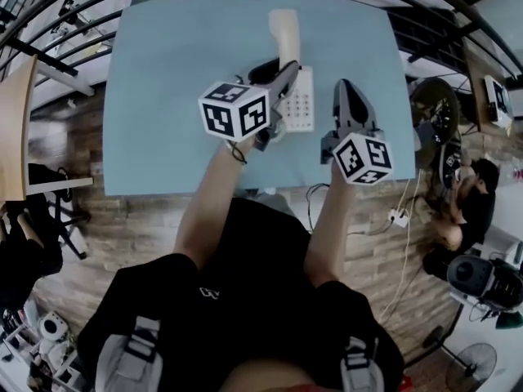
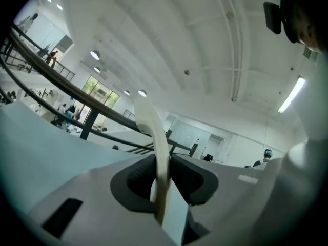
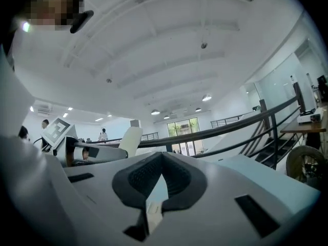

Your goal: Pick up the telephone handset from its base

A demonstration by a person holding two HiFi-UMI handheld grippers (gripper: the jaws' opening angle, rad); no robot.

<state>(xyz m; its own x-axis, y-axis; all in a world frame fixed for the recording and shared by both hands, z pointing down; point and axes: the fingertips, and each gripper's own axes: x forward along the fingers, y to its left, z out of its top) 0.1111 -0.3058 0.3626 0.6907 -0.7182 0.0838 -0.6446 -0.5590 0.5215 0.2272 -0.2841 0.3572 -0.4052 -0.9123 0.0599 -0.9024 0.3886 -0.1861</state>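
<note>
- My left tool [image 2: 161,174] is clamped on the handset [image 2: 151,129], with its thin edge between the pads. The right tool [image 3: 162,157] is closed on nothing.
- The handset looks lifted above the base [image 1: 301,103] on the table [image 1: 163,96].
- The grip is narrow and sits near one end, so the handset could pivot or slip. Any tether could drag the base.
- No view shows a tether, and my left tool hides part of the base.
</note>
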